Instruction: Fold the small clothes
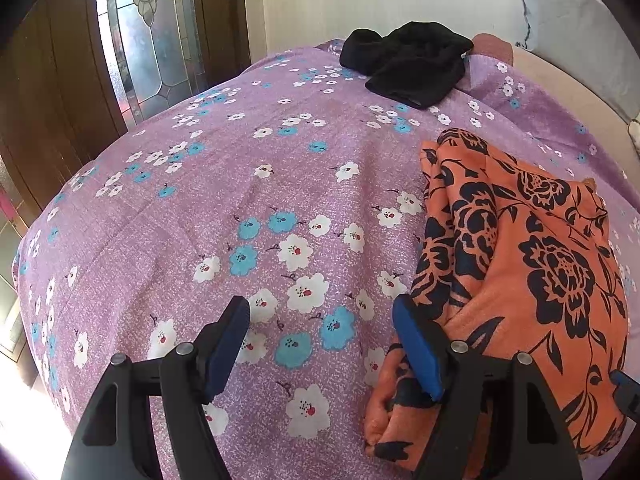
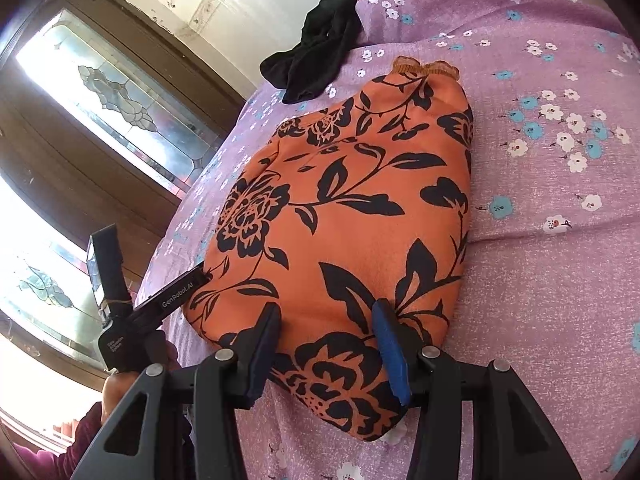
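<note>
I see the orange cloth [image 2: 344, 208] lying folded on the purple sheet [image 1: 200, 208], its black flower print facing up and its gathered orange hem at the far end, toward the black cloth [image 1: 408, 64] that sits crumpled near the sheet's far edge, apart from the orange one. My left gripper [image 1: 320, 344] stands wide, its 2 blue pads well apart; the right-hand pad lies against the orange cloth's near left edge, while the other pad is over bare sheet, so nothing is pinched between them. From the right wrist view that same gripper [image 2: 200, 276] pokes at the cloth's left edge, with a hand [image 2: 120, 384] on its grip. My right gripper [image 2: 326, 352] is about half open above the orange cloth's near end, both pads over the fabric, but I cannot tell if they press on it. A glass-panelled wooden door [image 1: 132, 40] stands beyond the sheet's left side
</note>
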Tool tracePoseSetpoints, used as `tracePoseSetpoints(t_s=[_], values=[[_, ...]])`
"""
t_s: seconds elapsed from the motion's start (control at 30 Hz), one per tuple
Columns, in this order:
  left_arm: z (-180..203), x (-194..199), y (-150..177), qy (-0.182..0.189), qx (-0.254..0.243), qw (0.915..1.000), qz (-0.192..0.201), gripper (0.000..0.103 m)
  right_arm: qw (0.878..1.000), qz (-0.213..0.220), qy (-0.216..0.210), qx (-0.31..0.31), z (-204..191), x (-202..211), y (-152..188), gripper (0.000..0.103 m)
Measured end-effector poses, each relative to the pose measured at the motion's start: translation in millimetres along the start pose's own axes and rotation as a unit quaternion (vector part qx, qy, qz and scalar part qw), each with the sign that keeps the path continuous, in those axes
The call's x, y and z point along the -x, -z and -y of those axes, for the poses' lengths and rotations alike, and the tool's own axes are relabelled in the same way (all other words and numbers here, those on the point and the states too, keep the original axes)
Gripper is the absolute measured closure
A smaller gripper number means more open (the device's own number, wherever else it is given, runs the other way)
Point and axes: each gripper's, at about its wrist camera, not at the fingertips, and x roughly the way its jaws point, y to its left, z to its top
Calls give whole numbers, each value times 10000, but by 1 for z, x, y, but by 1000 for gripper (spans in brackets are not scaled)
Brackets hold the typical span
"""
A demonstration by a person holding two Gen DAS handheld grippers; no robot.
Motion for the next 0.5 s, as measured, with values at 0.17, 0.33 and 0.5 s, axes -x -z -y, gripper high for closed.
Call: tracePoseSetpoints(t_s=[0.17, 0.33, 0.5], values=[[1, -4, -1, -6, -54, 10000, -71, 28, 10000, 5, 4, 49, 0, -3, -1, 50], [2, -5, -2, -34, -95, 9999, -106, 26, 10000, -7, 21, 84, -2, -5, -3, 50], [-3, -3, -23, 119, -222, 9981, -569, 23, 9997, -107, -200, -22, -1, -1, -11, 44]])
